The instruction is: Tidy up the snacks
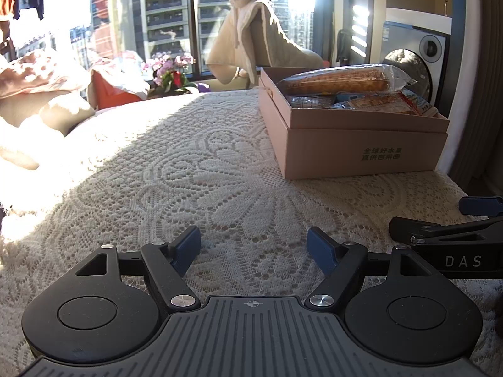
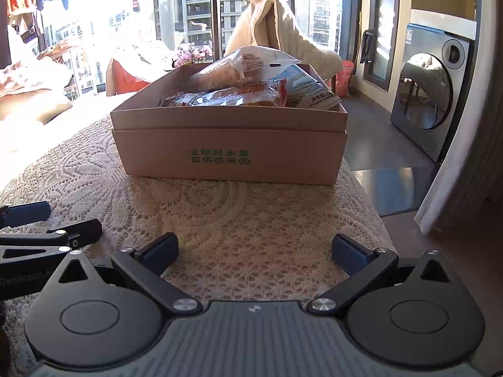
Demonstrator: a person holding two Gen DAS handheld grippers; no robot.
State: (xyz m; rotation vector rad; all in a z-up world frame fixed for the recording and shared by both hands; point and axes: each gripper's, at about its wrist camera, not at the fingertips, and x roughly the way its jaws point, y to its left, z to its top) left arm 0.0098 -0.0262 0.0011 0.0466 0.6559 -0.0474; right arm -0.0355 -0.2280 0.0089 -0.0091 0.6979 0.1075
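Observation:
A tan cardboard box (image 2: 229,157) with green print stands on the lace-covered table, straight ahead in the right wrist view and at the right (image 1: 361,154) in the left wrist view. Several wrapped snacks lie inside it, among them a long clear-wrapped bread (image 1: 339,80) on top and a blue-and-white packet (image 2: 309,89). My left gripper (image 1: 254,249) is open above bare lace, well short of the box. My right gripper (image 2: 254,251) is also open with nothing between its blue pads. Each gripper shows at the edge of the other's view.
The lace tablecloth (image 1: 188,172) covers the table. Its right edge drops to a dark floor (image 2: 386,157) by a washing machine (image 2: 430,94). A chair draped with a cream blanket (image 1: 251,31) stands behind the table. Flowers (image 1: 169,69) and cushions (image 1: 34,78) lie at the far left.

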